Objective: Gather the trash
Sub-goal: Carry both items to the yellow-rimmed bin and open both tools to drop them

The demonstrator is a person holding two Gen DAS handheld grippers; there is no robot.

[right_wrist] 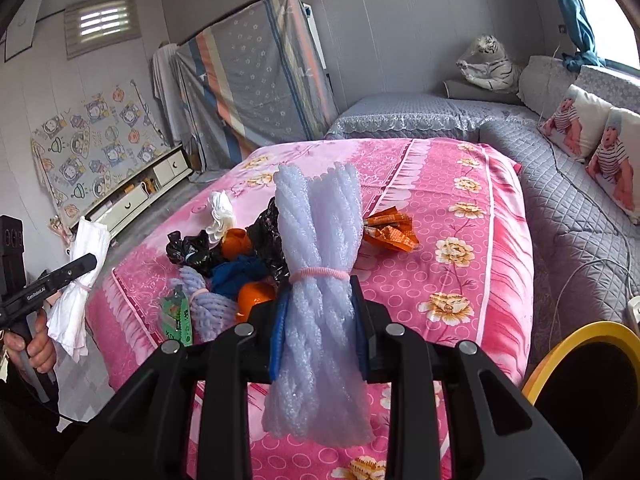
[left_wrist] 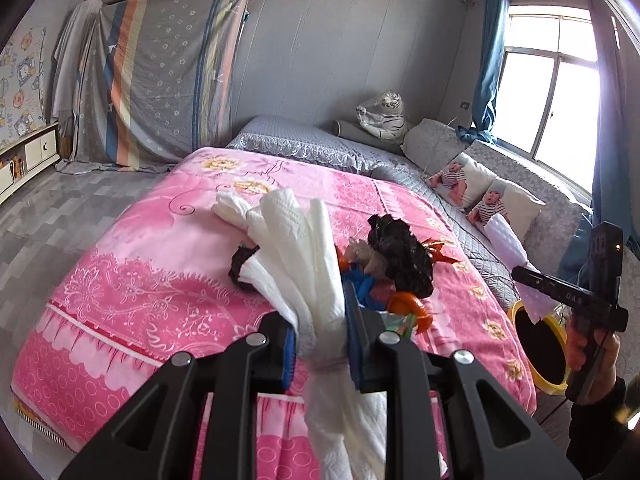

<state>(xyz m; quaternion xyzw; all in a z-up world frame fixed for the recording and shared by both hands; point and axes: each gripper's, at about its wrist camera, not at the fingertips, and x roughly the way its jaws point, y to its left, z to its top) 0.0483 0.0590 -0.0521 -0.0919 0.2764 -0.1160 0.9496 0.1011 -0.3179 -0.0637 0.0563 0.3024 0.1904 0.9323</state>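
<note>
My left gripper point(left_wrist: 320, 344) is shut on a bundle of white paper towel point(left_wrist: 308, 248) tied with a band, lifted above the pink blanket point(left_wrist: 152, 272); the same bundle point(right_wrist: 80, 276) shows in the right wrist view. My right gripper point(right_wrist: 320, 332) is shut on a tied roll of pale lilac foam netting point(right_wrist: 320, 272), also raised; that roll point(left_wrist: 508, 248) appears at the right of the left wrist view. On the blanket lies a trash pile: black plastic bags point(right_wrist: 192, 250), orange wrappers point(right_wrist: 390, 230), white paper point(right_wrist: 221, 212), a blue scrap point(right_wrist: 236, 274), a green packet point(right_wrist: 176, 316).
A yellow-rimmed bin with a black liner point(right_wrist: 580, 344) stands at the bed's right corner, below the right gripper. A grey quilted sofa point(right_wrist: 568, 200) with cushions runs along the right. A low white cabinet point(right_wrist: 132, 196) lines the left wall beyond grey floor.
</note>
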